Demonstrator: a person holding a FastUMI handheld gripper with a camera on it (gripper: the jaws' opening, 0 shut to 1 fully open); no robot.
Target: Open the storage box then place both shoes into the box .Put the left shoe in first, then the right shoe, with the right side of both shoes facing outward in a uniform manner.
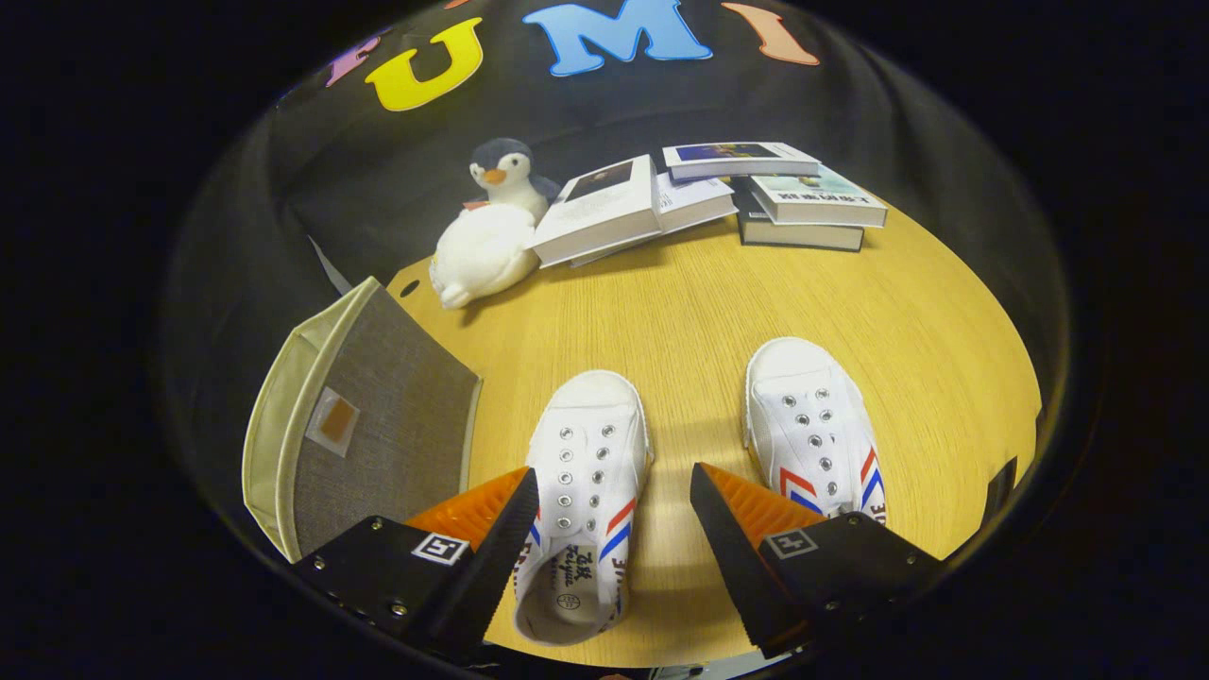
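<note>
Two white canvas shoes with red and blue side stripes lie on the wooden table, toes pointing away from me. The left shoe (586, 472) sits between my fingers, close against the left finger. The right shoe (812, 425) lies just beyond the right finger. My gripper (614, 491) is open and hovers above the left shoe, holding nothing. To the left of the left finger stands the fabric storage box (378, 425), grey with a cream rim and a small tag on its top.
At the table's far side sits a plush penguin (496, 227) next to several books (727, 194) in loose stacks. The table edge (1020, 378) curves around on the right. Bare wood lies between the shoes and the books.
</note>
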